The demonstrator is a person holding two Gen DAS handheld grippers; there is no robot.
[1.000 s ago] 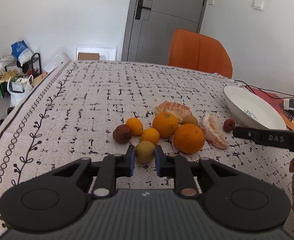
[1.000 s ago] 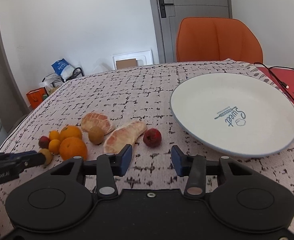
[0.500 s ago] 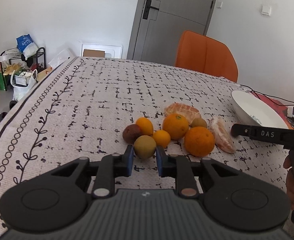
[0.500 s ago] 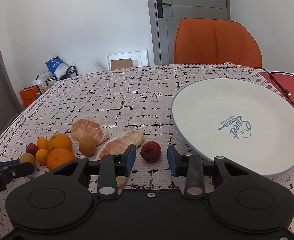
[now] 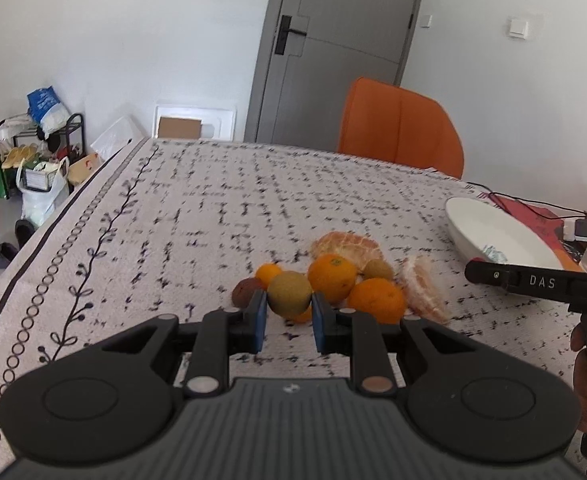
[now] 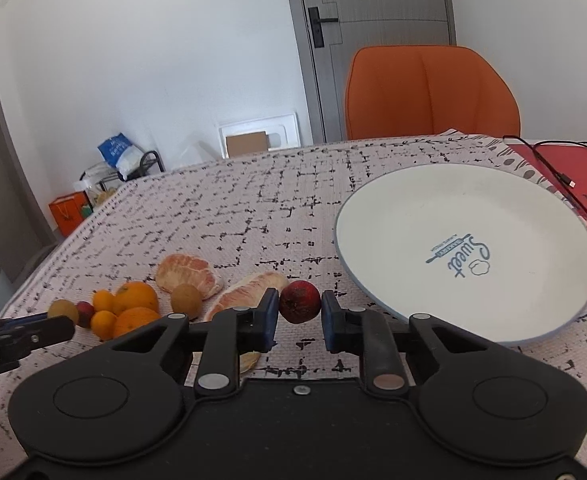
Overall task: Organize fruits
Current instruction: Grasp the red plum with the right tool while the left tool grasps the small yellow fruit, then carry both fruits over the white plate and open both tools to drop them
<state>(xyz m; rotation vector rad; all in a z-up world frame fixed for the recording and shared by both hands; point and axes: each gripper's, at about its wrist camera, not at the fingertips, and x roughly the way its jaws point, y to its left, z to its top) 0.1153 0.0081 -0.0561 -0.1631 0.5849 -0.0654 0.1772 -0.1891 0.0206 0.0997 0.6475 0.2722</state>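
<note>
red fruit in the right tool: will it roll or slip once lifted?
Probably prone to rolling: the small red fruit looks round, pinched only at its sides by the right tool. Its skin looks rough and matte, so slipping seems less likely. It is likely light; set it inside the white plate's rim.

The right gripper [image 6: 296, 322] has just closed on the red fruit [image 6: 300, 301]; the left gripper [image 5: 287, 322] has lifted the brown fruit [image 5: 289, 294] off the counter.

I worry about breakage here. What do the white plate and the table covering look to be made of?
The white plate looks like glazed ceramic, possibly melamine: smooth, faintly glossy, with a thin blue rim and printed logo. The table covering looks like woven fabric: matte, with a visible weave and printed black dashes.
</note>
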